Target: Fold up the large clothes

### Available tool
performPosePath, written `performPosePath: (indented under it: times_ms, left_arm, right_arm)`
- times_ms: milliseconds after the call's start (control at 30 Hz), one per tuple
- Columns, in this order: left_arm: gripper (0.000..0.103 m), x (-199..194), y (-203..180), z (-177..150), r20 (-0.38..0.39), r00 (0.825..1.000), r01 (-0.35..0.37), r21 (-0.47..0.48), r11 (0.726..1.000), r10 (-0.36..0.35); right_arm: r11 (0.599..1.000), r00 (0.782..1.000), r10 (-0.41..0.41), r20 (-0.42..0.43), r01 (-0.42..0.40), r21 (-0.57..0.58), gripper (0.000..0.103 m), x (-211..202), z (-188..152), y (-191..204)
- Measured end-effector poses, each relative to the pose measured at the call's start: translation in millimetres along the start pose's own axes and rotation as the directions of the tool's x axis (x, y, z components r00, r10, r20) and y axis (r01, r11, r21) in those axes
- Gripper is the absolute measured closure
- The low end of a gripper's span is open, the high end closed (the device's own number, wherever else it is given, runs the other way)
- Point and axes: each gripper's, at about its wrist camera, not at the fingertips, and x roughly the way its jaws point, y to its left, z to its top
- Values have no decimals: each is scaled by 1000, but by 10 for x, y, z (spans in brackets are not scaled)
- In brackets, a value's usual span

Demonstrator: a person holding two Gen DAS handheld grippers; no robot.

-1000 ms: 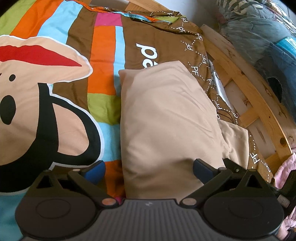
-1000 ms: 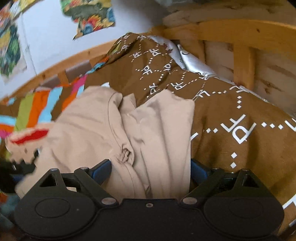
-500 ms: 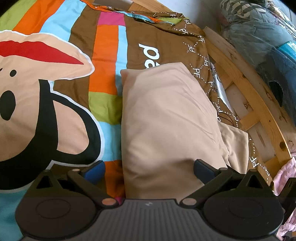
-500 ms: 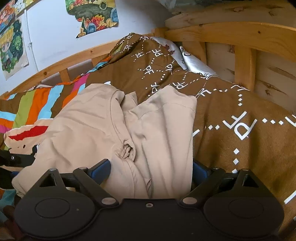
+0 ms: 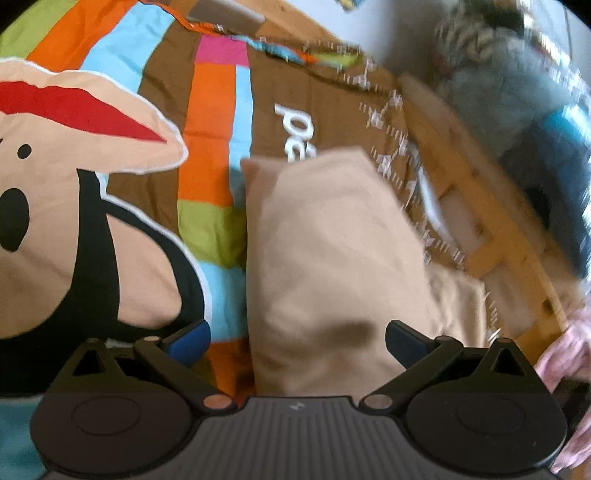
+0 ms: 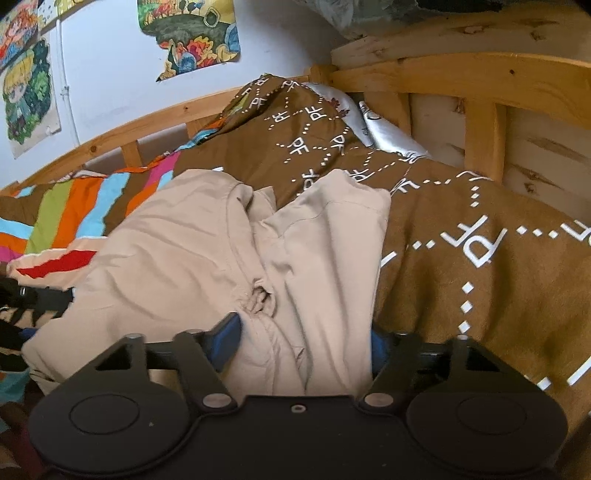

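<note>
A beige garment (image 5: 325, 251), folded into a long strip, lies on a colourful cartoon-print bedspread (image 5: 110, 236). My left gripper (image 5: 297, 338) hovers open over the strip's near end, with the cloth running under the gap between its blue-padded fingers (image 5: 188, 338). In the right wrist view the garment (image 6: 207, 258) is bunched, with a sleeve-like flap (image 6: 332, 236) on the right. My right gripper (image 6: 303, 341) stands open astride that flap's near end. Cloth fills the space between its fingers (image 6: 225, 339).
The wooden bed rail (image 6: 461, 81) rises close on the right, with a silver pillow (image 6: 388, 136) tucked against it. The brown part of the bedspread (image 6: 480, 258) is heaped beside the garment. Posters (image 6: 188, 33) hang on the white wall. Bagged bedding (image 5: 517, 110) sits beyond the rail.
My right gripper's fingers have drawn closer together around the beige flap. The left wrist view has shifted slightly and is now blurred by motion; its jaws stay wide.
</note>
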Motion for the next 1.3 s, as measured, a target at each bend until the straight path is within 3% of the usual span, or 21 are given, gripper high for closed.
performPosePath:
  times_ms: [200,333,600,667,700,767,967,1167,1300]
  left_arm:
    - [1,60,334,90,35,989,145,-162,976,-141]
    - [1,291,453,259,-26,985,158,-239,958,-169]
    - [1,777,447,588,-162,966,164,-222,961,-203]
    - [4,799,382,590,-175,966,156,-200,967,-192]
    - [14,806,333,579,-178,964,162,-187,969,-195]
    - [16,797,224,556,-176,968,153,-164,975,-181]
    - [29,602,-196,509,-125,991,48,24,999,-44]
    - [36,179,-403,566,-53,998,48,132,990,-41]
    - [36,-217,-351,744,42,999,-19,167,986,13]
  right_arm:
    - [997,998,59,12,-59,49,52,-15,-12,-73]
    - [994,996,82,17,-83,74,52,6,-32,-109]
    - [986,992,126,26,-128,105,48,54,-61,-196]
    - [985,991,131,20,-133,112,47,70,-48,-199]
    - [984,991,134,17,-135,116,47,78,-40,-198]
    - [983,991,137,8,-137,121,49,96,-28,-186]
    - [985,988,154,1,-153,77,84,54,15,-47]
    - [983,980,182,77,-184,21,87,-104,149,233]
    - [962,957,272,106,-268,-50,88,-17,315,627]
